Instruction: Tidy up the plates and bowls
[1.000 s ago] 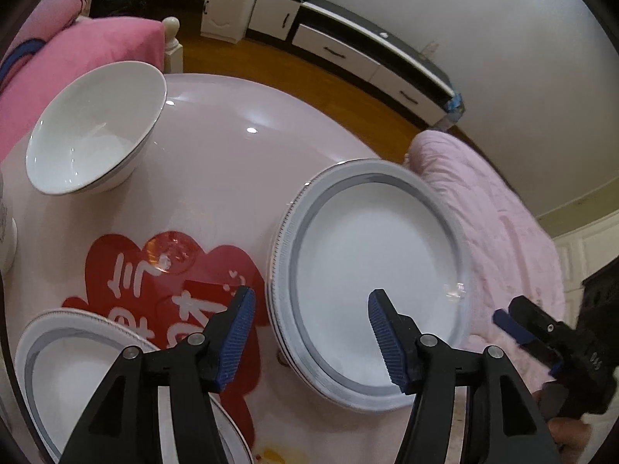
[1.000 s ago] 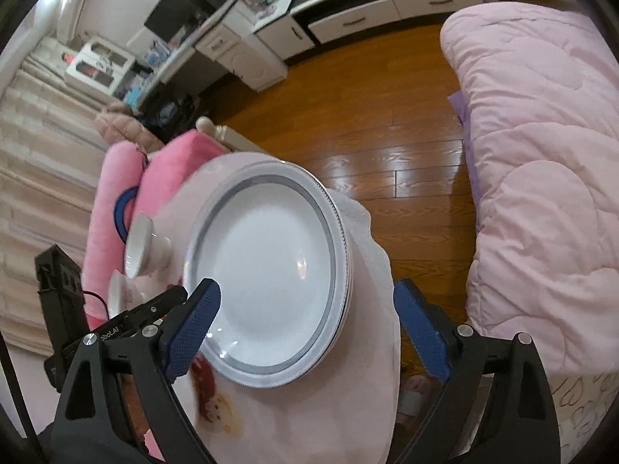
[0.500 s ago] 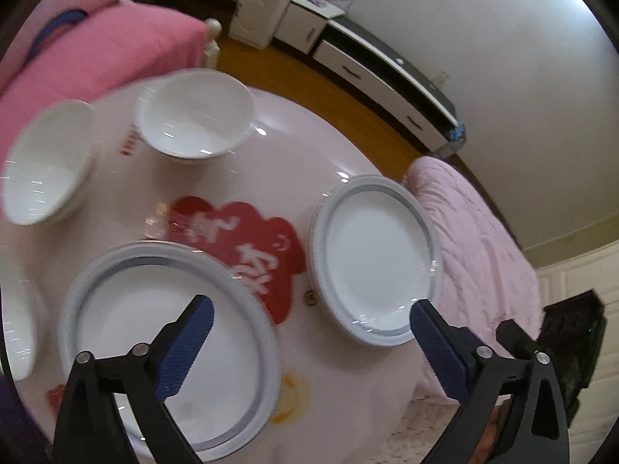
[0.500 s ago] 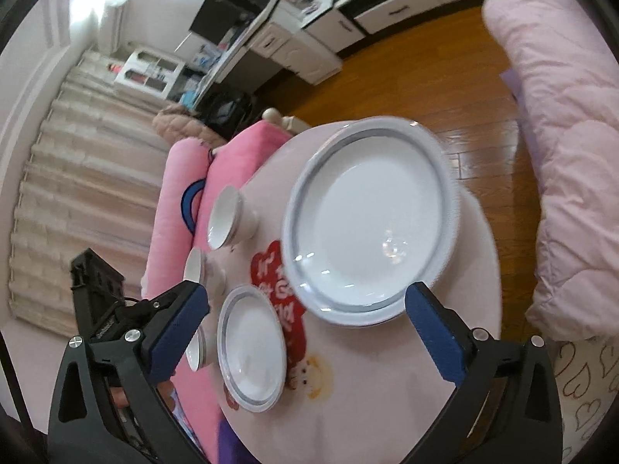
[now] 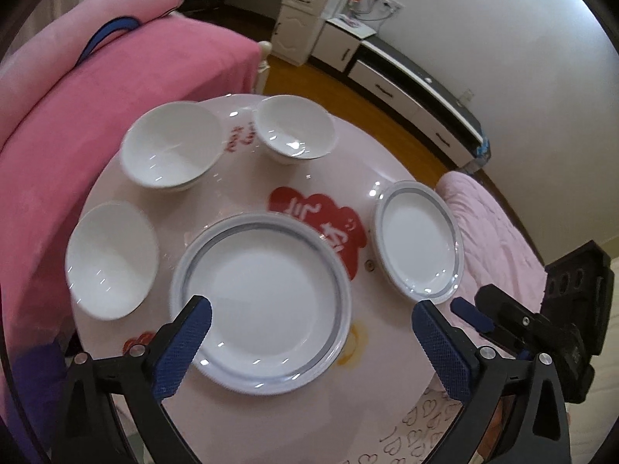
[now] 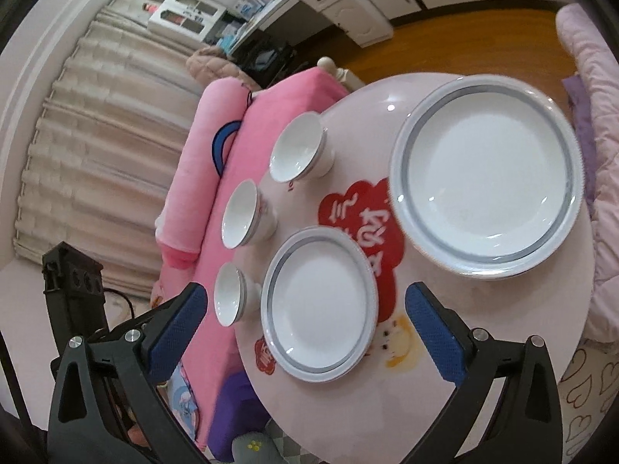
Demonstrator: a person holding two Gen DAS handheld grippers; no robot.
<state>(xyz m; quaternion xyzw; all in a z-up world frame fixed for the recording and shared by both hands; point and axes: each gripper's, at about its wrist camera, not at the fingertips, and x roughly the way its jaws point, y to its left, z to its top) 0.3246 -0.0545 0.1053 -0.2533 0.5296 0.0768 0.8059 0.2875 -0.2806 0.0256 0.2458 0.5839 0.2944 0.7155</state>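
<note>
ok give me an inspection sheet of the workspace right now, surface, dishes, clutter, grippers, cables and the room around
Surface: round pink table with a red cloud print; glossy, light glints.
Job's things: two grey-rimmed plates, one near the table's right edge, one nearer the left gripper; three white bowls along the far-left edge, all upright, none stacked.
Clutter: small round speck between the plates; cannot tell what.
Grippers: left gripper open, holding nothing; right gripper open, holding nothing.
Cables: wires at a wall socket above the cabinets.
Surroundings: pink cushioned seat, quilted pink bedding, wooden floor, low cabinets, curtains.
</note>
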